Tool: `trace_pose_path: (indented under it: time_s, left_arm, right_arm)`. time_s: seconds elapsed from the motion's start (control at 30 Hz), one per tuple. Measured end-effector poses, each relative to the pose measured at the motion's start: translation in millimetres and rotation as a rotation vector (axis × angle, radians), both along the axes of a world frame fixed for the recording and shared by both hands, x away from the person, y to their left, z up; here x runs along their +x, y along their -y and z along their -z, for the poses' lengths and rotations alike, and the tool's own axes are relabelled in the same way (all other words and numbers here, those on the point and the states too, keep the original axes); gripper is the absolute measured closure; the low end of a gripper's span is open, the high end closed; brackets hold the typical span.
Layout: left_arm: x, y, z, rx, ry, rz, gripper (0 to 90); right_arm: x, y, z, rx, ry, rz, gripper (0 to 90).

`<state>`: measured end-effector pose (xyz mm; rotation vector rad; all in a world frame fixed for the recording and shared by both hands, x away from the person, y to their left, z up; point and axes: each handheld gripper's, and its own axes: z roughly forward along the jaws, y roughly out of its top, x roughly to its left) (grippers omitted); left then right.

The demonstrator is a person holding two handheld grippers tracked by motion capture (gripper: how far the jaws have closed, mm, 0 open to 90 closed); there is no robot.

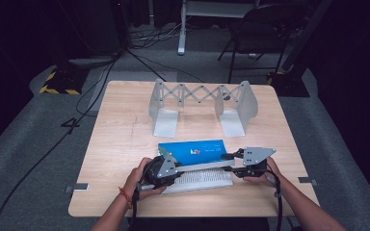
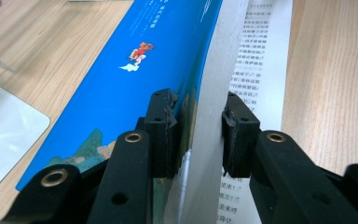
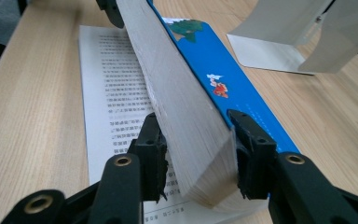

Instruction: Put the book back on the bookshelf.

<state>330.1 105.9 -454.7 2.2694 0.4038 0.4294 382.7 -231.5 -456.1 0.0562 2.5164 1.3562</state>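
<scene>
Two claws, left claw [image 2: 198,135] and right claw [image 3: 196,151], each clenched on one book [image 1: 192,150].

Room's sitting pretty dark, grey carpet [image 1: 24,139] running under the wooden table [image 1: 120,130], black cables [image 1: 96,82] trailing around, folding chair [image 1: 257,29] standing behind.

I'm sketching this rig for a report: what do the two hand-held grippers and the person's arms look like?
Both the left gripper and the right gripper are black, each topped by a grey three-cornered plate. Their jaws are black bars with brass-ringed holes and worn black pads. A black cable trails from each gripper back along the forearm. The forearms are bare of sleeves, and the left wrist wears a red-orange band.
</scene>
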Motion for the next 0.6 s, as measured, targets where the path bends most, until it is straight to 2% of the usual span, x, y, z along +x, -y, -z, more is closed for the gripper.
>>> trace_pose_path:
  time_s: [0.1,0.17,0.23,0.3,0.37,0.43,0.5,0.6]
  left_arm:
    - [2.1,-2.4,0.7,-0.023,-0.012,0.004,68.0]
    - [2.9,-2.4,1.3,-0.023,-0.026,0.01,67.6]
    - [3.0,-1.2,-0.3,-0.002,-0.026,0.014,66.8]
    - [3.4,0.0,-3.9,-0.013,-0.052,-0.006,62.8]
    - [2.3,1.4,-8.8,-0.007,-0.055,-0.028,58.4]
    - [2.2,4.0,-17.2,-0.014,-0.077,-0.082,49.6]
    - [-0.3,8.5,-22.7,0.008,-0.061,-0.098,44.9]
    - [-4.8,16.7,-26.1,0.03,-0.046,-0.117,43.2]
  right_arm:
    - [2.1,0.8,0.8,-0.001,0.008,-0.012,60.6]
    - [2.0,0.9,0.8,-0.004,0.008,-0.014,62.8]
    - [-1.0,-1.0,0.0,-0.027,0.021,-0.017,65.8]
    - [-3.2,-1.7,-2.5,-0.038,0.031,-0.017,67.2]
    - [-6.4,-2.6,-8.7,-0.052,0.053,-0.018,68.6]
    - [-10.4,-4.0,-14.8,-0.056,0.065,-0.023,70.2]
    - [-14.1,-6.7,-18.4,-0.061,0.071,-0.019,71.0]
    - [-17.9,-10.5,-20.4,-0.077,0.083,-0.022,71.7]
